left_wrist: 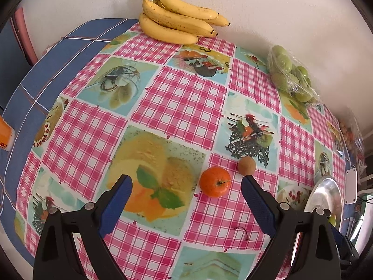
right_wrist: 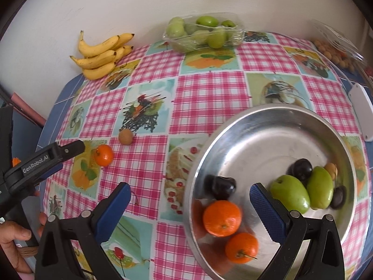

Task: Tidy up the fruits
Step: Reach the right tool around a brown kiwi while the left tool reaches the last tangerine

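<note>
A loose tangerine [left_wrist: 215, 181] lies on the checked tablecloth, with a small brown round fruit [left_wrist: 246, 165] just behind it. My left gripper [left_wrist: 186, 185] is open and empty, the tangerine between its fingertips nearer the right finger. Both fruits also show in the right wrist view: the tangerine [right_wrist: 104, 155] and the brown fruit [right_wrist: 126, 136]. My right gripper [right_wrist: 190, 196] is open and empty over the near rim of a steel bowl [right_wrist: 261, 126]. The bowl holds two tangerines [right_wrist: 221, 218], two green fruits [right_wrist: 290, 193] and dark plums [right_wrist: 222, 186].
A bunch of bananas [left_wrist: 177, 21] lies at the wall. A clear tray of green fruits [right_wrist: 205, 32] stands at the back, and a bag of small brown fruits [right_wrist: 335, 51] at the far right. A white device [right_wrist: 362, 114] lies beside the bowl. The left gripper body [right_wrist: 44, 161] shows at left.
</note>
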Motion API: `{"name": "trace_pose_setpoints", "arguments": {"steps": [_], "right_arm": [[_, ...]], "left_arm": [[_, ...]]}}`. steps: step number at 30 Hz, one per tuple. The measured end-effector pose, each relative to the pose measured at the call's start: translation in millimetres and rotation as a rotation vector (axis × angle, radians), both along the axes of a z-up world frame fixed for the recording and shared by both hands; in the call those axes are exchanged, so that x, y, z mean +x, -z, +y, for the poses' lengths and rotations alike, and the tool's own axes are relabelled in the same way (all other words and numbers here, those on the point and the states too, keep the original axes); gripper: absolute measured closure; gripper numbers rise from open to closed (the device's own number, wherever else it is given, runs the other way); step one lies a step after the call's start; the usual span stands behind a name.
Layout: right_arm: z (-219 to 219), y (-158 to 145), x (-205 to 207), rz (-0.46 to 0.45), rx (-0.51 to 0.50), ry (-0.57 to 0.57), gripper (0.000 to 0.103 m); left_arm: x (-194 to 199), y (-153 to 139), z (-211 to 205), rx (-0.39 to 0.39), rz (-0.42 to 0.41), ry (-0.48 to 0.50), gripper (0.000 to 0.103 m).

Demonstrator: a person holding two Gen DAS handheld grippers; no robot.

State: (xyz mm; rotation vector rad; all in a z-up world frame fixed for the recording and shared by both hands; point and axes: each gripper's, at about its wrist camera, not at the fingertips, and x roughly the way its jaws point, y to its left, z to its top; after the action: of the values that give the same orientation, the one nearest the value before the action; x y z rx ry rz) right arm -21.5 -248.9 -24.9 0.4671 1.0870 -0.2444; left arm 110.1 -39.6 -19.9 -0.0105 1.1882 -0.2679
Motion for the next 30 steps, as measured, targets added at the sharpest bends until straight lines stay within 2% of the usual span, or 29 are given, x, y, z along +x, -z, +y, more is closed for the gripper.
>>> {"name": "trace_pose_setpoints", "arguments": {"steps": [13,25,28,30], "right_arm": [[21.2,-2.6,33.6,0.001,-0.045,-0.049,0.0],[39.7,3.8,72.3,-0.019,-0.07,-0.103,0.0],[39.9,8.2,82.0,-0.023,-0.052,-0.102,0.002],[40.4,12.3,89.5,-0.021,-0.034,-0.102,0.01]], "left_arm": [[13.1,1.0,19.8,-0.013,0.005,-0.106,0.009],[30.3,12.5,25.8,-0.058,0.051,-0.135,0.012],[34.1,15.9,27.4,-0.071,0.068,-0.138,0.017],[35.3,18.1,26.8,-0.081,0.079,-0.135,0.017]]}}
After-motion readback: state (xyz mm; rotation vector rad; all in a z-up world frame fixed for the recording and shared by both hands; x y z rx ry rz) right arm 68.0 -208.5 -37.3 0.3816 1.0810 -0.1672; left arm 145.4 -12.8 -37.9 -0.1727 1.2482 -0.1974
